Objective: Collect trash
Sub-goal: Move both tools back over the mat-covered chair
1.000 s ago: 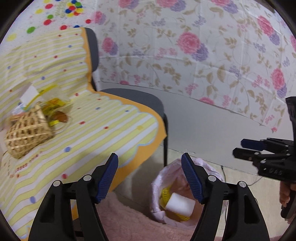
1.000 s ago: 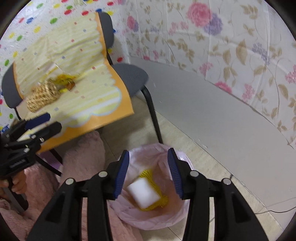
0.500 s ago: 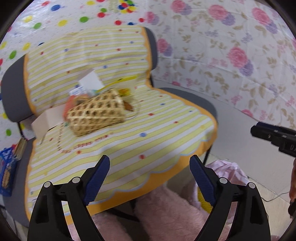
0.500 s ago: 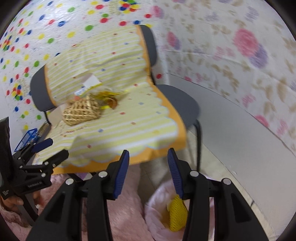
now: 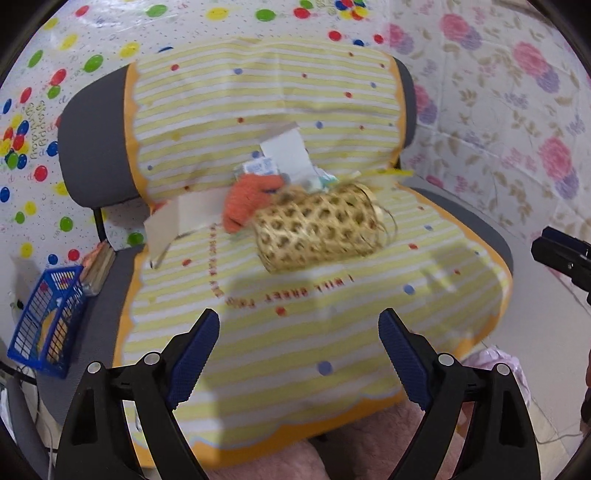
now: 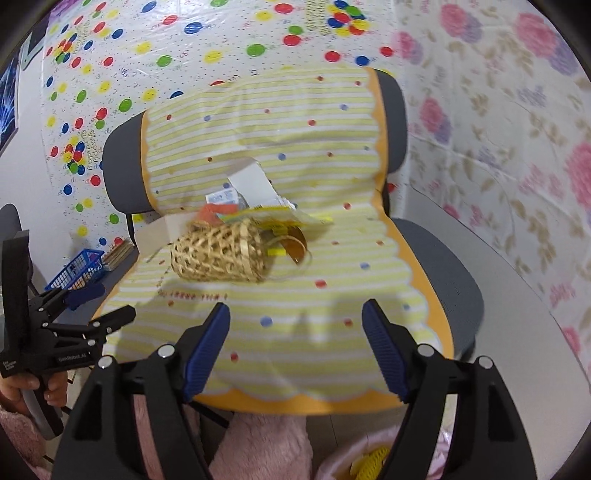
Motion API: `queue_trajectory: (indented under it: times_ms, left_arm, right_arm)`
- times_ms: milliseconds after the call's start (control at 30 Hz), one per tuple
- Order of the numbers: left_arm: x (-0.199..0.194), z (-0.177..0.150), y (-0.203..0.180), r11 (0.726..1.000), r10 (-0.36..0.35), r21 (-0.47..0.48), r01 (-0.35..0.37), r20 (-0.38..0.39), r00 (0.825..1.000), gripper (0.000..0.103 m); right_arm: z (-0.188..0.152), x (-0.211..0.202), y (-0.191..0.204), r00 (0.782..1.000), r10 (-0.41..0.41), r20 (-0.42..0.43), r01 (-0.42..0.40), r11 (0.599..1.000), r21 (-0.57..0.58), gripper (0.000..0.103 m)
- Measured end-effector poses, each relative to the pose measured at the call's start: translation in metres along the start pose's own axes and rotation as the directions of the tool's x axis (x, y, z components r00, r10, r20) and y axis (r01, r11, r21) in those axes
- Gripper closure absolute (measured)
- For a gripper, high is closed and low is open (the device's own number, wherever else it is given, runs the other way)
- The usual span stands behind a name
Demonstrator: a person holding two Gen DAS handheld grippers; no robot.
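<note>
Wicker basket [image 5: 317, 229] blurred, hiding trash pile [image 5: 273, 173], bin bag [image 6: 373, 459] cropped

The striped cloth [image 5: 332, 332] on the chair carries red letters, seen upside down in the left wrist view, of which "I WILL GREET" can be made out; the rest of the arc is too blurred. In the right wrist view the left gripper [image 6: 98, 306] bears small white lettering on its black body, too small to read surely. The dotted wall sheet [image 6: 314, 18] shows curly writing, unreadable.
</note>
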State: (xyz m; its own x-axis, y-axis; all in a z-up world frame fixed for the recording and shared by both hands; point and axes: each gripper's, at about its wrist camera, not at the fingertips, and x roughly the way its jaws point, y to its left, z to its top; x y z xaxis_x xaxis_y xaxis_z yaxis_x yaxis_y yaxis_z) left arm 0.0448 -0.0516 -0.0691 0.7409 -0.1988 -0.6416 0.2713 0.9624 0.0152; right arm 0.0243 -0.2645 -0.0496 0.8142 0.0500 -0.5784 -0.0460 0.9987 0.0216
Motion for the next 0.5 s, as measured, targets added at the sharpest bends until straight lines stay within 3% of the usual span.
queue_trajectory:
  times_ms: [67, 233, 400, 500]
  left_arm:
    - [0.004, 0.011, 0.008, 1.000, 0.013, -0.007, -0.013, 0.025, 1.000, 0.016]
    - [0.026, 0.041, 0.021, 1.000, 0.016, 0.001, -0.016, 0.059, 0.998, 0.016]
    - [0.053, 0.063, 0.018, 0.998, 0.002, 0.064, -0.006, 0.067, 0.998, 0.016]
    - [0.071, 0.073, 0.013, 0.993, -0.021, 0.114, 0.015, 0.052, 0.998, 0.020]
  right_arm:
    - [0.008, 0.009, 0.002, 1.000, -0.003, -0.002, 0.003, 1.000, -0.004, 0.030]
    - [0.027, 0.031, 0.004, 1.000, 0.006, -0.008, -0.006, 1.000, -0.005, 0.042]
    - [0.036, 0.047, 0.003, 1.000, -0.008, -0.020, 0.008, 1.000, -0.003, 0.054]
    - [0.040, 0.052, 0.000, 1.000, -0.005, -0.017, 0.005, 1.000, 0.009, 0.054]
